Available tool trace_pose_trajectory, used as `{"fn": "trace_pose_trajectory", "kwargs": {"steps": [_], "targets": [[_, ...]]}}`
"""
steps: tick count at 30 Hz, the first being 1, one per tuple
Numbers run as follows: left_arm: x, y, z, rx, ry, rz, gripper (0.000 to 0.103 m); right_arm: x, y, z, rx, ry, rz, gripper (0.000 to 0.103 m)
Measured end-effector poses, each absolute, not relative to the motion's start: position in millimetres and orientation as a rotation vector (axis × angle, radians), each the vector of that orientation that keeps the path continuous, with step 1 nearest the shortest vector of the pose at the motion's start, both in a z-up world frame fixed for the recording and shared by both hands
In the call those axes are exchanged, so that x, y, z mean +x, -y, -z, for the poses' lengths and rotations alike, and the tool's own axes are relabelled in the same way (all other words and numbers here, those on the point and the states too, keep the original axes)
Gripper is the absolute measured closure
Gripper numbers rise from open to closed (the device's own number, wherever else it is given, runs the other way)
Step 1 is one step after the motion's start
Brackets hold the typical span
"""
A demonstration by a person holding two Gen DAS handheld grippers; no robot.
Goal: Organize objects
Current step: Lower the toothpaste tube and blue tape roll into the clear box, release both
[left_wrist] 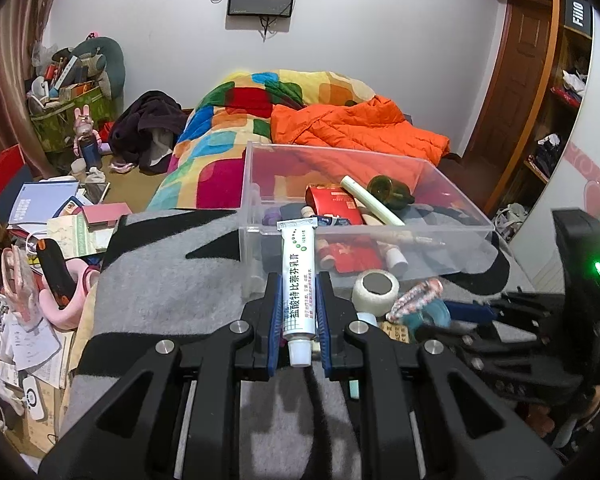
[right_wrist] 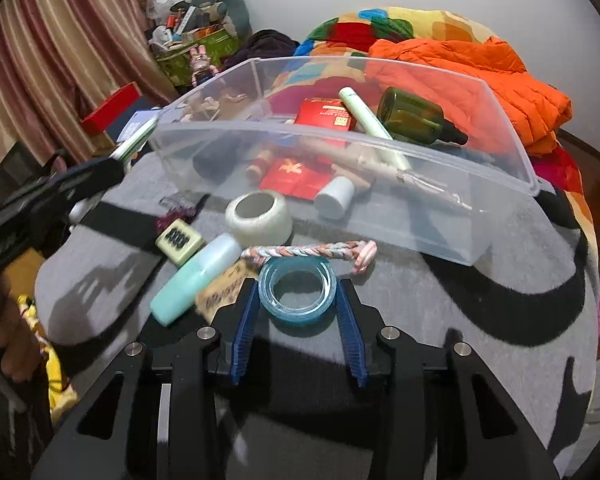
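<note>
My left gripper [left_wrist: 298,286] is shut on a white ointment tube [left_wrist: 299,280] with green print, held above the grey blanket, its flat end near the clear plastic bin's [left_wrist: 452,210] front rim. The bin holds a red box [left_wrist: 332,200], a green glass bottle [left_wrist: 388,190] and a pale tube. My right gripper [right_wrist: 298,288] is open, its blue pads on either side of a blue tape ring [right_wrist: 297,290] lying on the blanket. The left gripper with the tube also shows at the left of the right wrist view [right_wrist: 112,164].
In front of the bin [right_wrist: 512,160] lie a white tape roll [right_wrist: 259,218], a mint bottle [right_wrist: 196,276], a braided cord [right_wrist: 312,250], a small counter [right_wrist: 180,240] and a card. An orange jacket [left_wrist: 360,124] and quilt lie behind. Cluttered floor to the left.
</note>
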State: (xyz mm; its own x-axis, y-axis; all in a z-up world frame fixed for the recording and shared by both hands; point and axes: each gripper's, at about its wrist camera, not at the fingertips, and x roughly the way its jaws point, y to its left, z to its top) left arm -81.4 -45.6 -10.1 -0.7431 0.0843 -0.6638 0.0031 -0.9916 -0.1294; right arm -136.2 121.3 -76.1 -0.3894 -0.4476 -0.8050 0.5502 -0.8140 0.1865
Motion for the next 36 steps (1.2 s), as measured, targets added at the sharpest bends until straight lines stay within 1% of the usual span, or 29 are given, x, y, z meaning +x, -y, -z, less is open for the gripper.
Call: {"fn": "trace_pose_trajectory", "kwargs": {"steps": [10,17,21,29,36], "targets": [[-97.6,42.3,-8.3,-1.044,0.188,-2.895,0.087,-118.9,-154.9,46.6,1.171,-0.141,2.241,0.067],[-115.6,33.2,-24.1,-1.0,0.156,-2.895,0.087,-138.9,-173.3,9.1,1.051,-0.016,2.356,0.067],[-127.3,29.5,-26.1,-1.004,0.128,-2.897,0.087,-161.7,-177.3,-0.5,1.027,0.069,2.402,0.067],[-161.2,21.7,-1.0,-1.144,0.07,-2.849,0.087,-214.5,-167.4,14.8,1.11,0.069,2.438,0.067],[-173.7,18.1,19.2,-1.233,0.056,-2.802,0.087,-231.9,-154.5,35.5,1.183,0.022,2.403,0.067]]}}
